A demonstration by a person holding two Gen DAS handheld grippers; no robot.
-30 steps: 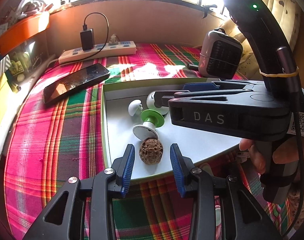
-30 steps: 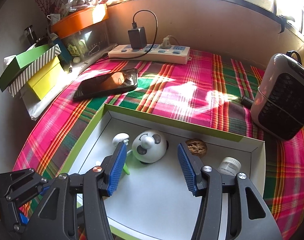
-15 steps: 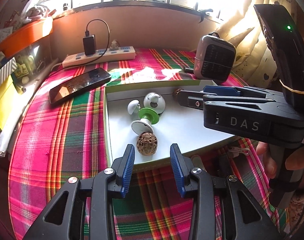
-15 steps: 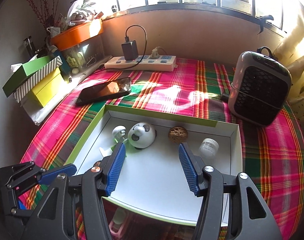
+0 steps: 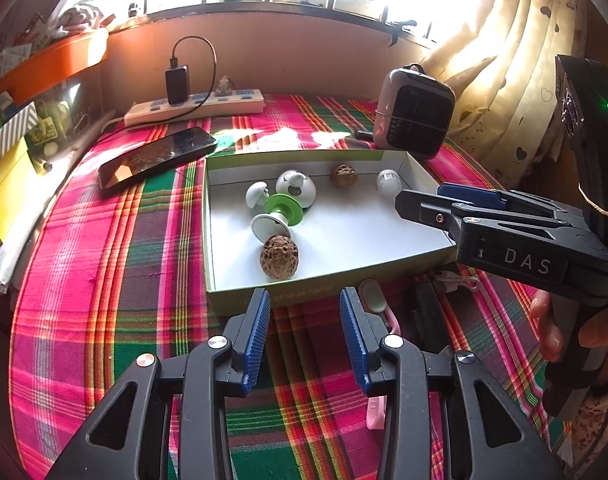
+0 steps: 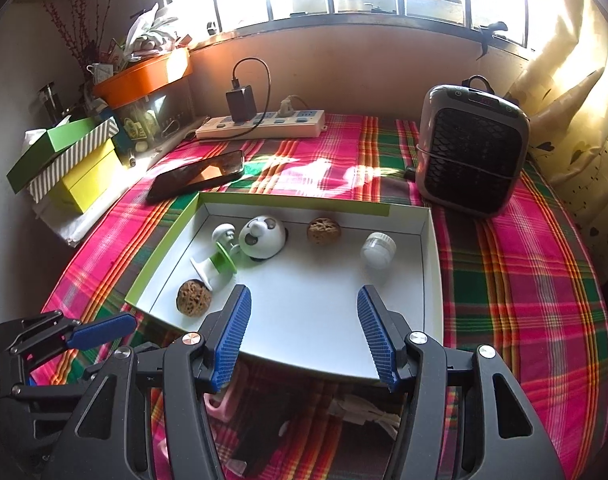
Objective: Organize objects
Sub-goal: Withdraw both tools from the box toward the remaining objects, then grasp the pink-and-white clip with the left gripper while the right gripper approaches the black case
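A white tray with a green rim [image 5: 206,216] [image 6: 160,256] lies on the plaid cloth. It holds a near walnut [image 5: 279,256] [image 6: 194,298], a far walnut [image 5: 343,176] [image 6: 323,231], a round panda toy [image 5: 298,188] [image 6: 262,237], a green-and-white stemmed piece [image 5: 282,212] [image 6: 218,262] and a white cap [image 5: 388,182] [image 6: 377,249]. My left gripper [image 5: 305,320] hangs open and empty just in front of the tray's near wall. My right gripper [image 6: 304,320] stands open and empty over the tray's near edge, its tips [image 5: 423,204] showing from the right in the left wrist view.
A phone [image 6: 196,174], a power strip [image 6: 264,124] and a small heater [image 6: 473,152] sit behind the tray. Stacked boxes [image 6: 60,160] line the left side. A pink object [image 5: 377,300] and a black one [image 5: 423,312] lie on the cloth in front of the tray.
Both grippers have drawn back from the tray, so more of it shows. The left one's pads no longer flank the near walnut. The right gripper's jaws stand slightly wider.
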